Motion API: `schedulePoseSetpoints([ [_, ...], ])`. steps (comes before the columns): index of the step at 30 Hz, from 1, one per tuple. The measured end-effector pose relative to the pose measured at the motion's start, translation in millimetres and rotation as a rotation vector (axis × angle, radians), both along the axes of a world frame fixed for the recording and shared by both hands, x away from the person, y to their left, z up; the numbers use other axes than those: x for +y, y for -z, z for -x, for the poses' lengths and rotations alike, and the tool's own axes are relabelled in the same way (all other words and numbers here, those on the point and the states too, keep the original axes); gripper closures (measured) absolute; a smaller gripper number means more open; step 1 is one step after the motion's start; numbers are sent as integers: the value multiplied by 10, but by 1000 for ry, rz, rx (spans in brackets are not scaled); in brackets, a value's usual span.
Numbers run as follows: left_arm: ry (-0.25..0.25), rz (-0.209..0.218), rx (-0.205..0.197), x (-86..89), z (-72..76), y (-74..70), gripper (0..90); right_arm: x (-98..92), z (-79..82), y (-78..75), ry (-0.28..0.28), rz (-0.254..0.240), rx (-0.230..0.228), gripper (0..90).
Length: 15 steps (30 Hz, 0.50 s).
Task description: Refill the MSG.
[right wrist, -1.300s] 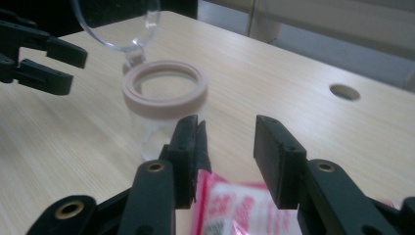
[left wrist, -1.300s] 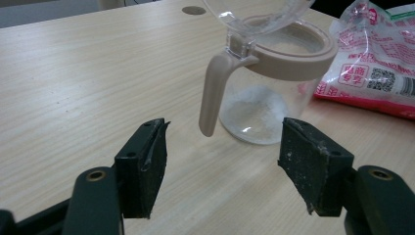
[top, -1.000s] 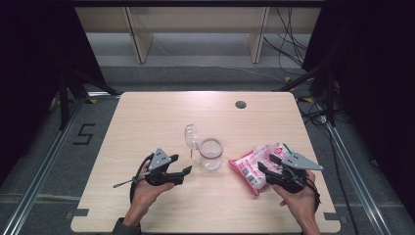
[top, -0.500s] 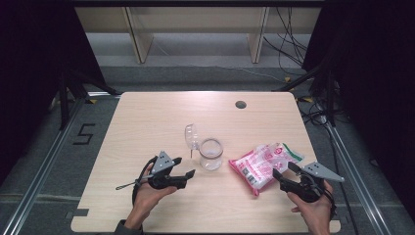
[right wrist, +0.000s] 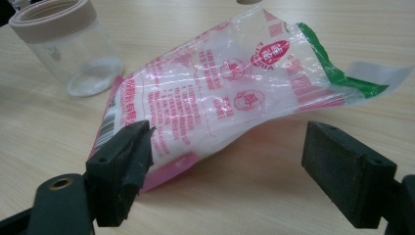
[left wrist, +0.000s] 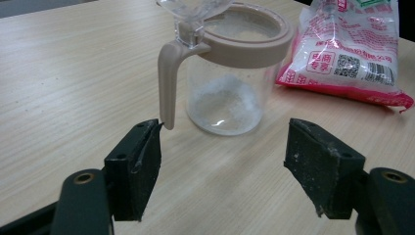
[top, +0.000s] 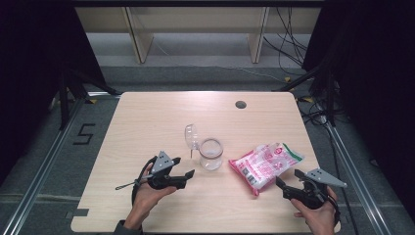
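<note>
Nearest the person, the left gripper point(top: 182, 168) and the right gripper point(top: 286, 185) hover low over the pale wood-grain table point(top: 147, 117), each with jaws spread and empty. Just beyond the left gripper stands a clear glass jar point(left wrist: 230, 83) with a beige plastic collar and curved handle, its transparent lid tipped open, a thin white powder at the bottom. Before the right gripper lies a crinkled clear plastic bag point(right wrist: 230, 98), printed pink with a green edge, just beside the jar.

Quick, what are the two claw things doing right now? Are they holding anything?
Left gripper: open, holding nothing, facing the glass jar.
Right gripper: open, holding nothing, in front of the pink bag.
</note>
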<state>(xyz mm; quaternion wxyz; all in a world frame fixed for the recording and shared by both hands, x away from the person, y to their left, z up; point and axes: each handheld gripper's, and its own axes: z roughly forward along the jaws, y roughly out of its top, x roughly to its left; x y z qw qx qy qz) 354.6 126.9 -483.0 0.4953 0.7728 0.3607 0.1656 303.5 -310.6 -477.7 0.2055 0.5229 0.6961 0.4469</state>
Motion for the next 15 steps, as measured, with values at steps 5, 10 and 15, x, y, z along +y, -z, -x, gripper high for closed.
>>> schedulePoseSetpoints([
  [5, 11, -8, -3, -23, 8, -4, 288, -73, -34, 41, -3, -26, -23, 196],
  [10, 10, -5, -1, -23, 20, 10, 284, -100, -59, 80, -7, -18, -3, 203],
  [15, -1, -10, -2, -36, 26, 10, 275, -109, -75, 88, -12, -20, 14, 201],
])
